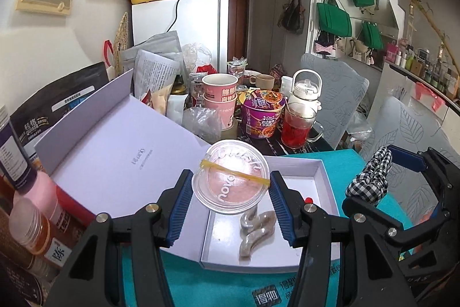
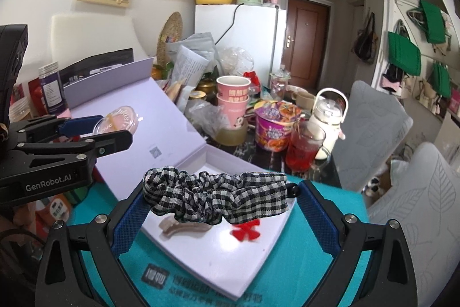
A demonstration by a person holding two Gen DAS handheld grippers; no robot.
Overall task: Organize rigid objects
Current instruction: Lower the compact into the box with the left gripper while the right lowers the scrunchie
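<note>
**While both tongs hold items above the open white box: compact at left, scrunchie at right**

Left wrist view. As seen along the fingers, the left gripper (image 1: 231,192) is clenched on a round clear compact (image 1: 231,180) with pink contents and a yellow rubber band (image 1: 235,173) across its lid; the blue pads (image 1: 184,193) press its two opposite edges. The compact hangs above the near left corner of the white box (image 1: 325,192), whose lid (image 1: 123,154) stands open to the left. Below and just right of the compact, a beige hair claw (image 1: 256,229) lies on the box floor. At the right edge, the right gripper (image 1: 373,177) carries a black-and-white checked scrunchie (image 1: 371,177) over the teal cloth (image 1: 339,160).

Right wrist view. The right gripper (image 2: 218,200) grasps the scrunchie (image 2: 218,194), which is stretched between the two blue pads (image 2: 129,220) and spans the whole gap. It hangs over the white box (image 2: 224,255); beneath it on the box floor lie the hair claw (image 2: 184,228) and, to its right, a red bow (image 2: 247,229), well apart from each other. At left, the left gripper (image 2: 115,124) holds the compact (image 2: 120,121) in front of the open lid (image 2: 161,117). A purple noodle bowl (image 2: 273,128) and a glass mug of red drink (image 2: 304,146) stand beyond the box
</note>
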